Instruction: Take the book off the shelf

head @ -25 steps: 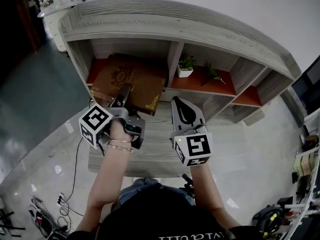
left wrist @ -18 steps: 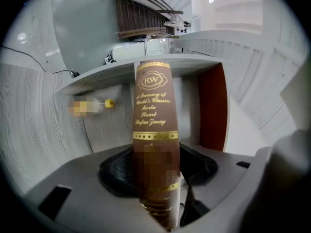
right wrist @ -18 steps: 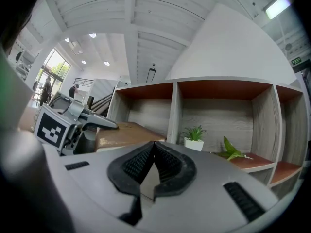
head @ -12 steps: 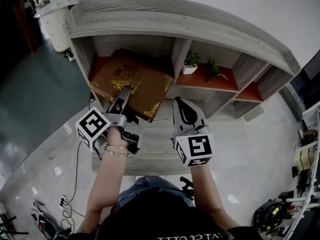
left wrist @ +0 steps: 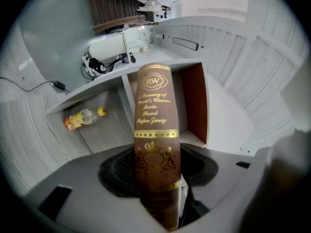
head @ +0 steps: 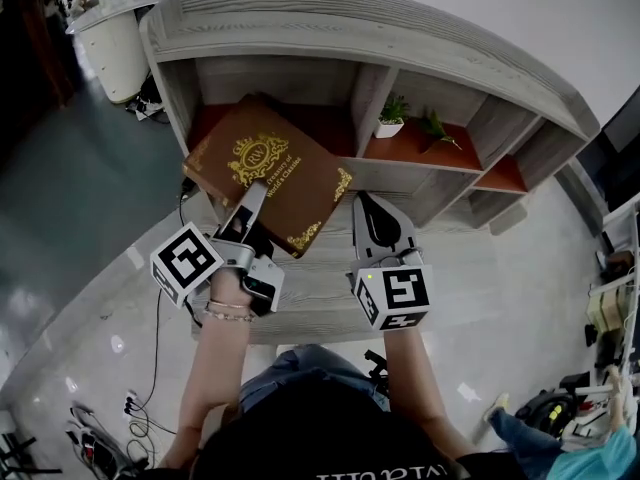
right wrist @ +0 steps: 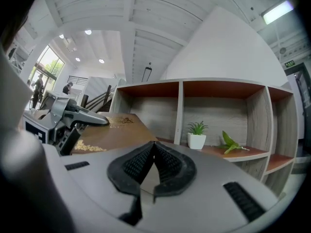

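The left gripper (head: 250, 208) has its jaws clamped on the spine of the book (head: 272, 176), centre frame, at the mouth of the shelf (head: 400, 53). Held by one edge, the book may pivot and slip. The right gripper (head: 377, 230) has its jaws closed on nothing.

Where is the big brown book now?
The book is left of centre in the head view, pinched by the left gripper, tilted at the mouth of the left compartment of the shelf.

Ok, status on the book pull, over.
Left gripper shut on book spine. Right gripper shut, empty. Book tilted, mostly out of shelf. Potted plant next compartment, apart.
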`<action>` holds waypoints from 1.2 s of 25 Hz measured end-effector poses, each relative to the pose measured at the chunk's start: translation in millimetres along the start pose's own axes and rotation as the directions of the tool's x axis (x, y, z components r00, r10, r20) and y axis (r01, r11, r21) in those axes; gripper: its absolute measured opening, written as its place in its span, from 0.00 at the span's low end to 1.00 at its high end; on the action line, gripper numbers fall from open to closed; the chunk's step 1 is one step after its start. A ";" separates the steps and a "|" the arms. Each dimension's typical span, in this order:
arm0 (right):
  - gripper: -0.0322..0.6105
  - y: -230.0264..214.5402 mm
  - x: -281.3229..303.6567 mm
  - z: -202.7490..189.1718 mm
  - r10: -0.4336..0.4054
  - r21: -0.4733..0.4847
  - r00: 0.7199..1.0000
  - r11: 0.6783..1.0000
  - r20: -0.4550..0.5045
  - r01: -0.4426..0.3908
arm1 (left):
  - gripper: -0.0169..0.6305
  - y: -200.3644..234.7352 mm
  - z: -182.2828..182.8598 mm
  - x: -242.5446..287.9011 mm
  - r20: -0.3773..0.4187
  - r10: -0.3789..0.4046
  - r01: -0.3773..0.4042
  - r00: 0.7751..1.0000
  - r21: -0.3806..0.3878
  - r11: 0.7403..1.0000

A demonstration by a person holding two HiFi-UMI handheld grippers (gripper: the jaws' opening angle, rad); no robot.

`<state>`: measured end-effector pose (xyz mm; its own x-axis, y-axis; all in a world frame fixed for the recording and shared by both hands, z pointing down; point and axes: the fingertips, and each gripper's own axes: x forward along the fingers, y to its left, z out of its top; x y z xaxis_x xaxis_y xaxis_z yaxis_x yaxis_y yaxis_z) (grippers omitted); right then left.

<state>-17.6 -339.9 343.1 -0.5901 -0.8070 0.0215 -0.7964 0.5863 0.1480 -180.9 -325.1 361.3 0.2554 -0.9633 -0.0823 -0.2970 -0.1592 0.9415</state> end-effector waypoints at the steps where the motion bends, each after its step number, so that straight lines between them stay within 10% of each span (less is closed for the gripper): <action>1: 0.06 1.0 -1.0 -0.4 0.001 0.003 1.000 1.000 -0.001 -0.001 | 0.38 -0.1 0.4 -2.6 0.002 -0.005 0.005 1.000 0.019 1.000; 19: 0.06 7.5 -24.7 1.0 0.073 0.001 0.997 0.997 -0.016 -0.073 | 0.37 -6.2 -17.3 -38.9 0.011 0.053 -0.053 0.999 0.366 0.929; 30: 0.06 4.2 -40.8 5.5 0.088 -0.005 0.996 0.996 0.003 -0.088 | 0.37 -13.4 -32.3 -51.9 0.056 0.135 -0.136 0.989 0.688 0.713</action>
<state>2.5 -304.1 337.4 -0.6582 -0.7522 0.0311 -0.7409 0.6545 0.1507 -160.4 -265.9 363.5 0.1610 -0.9866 0.0272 -0.8796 -0.1309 0.4574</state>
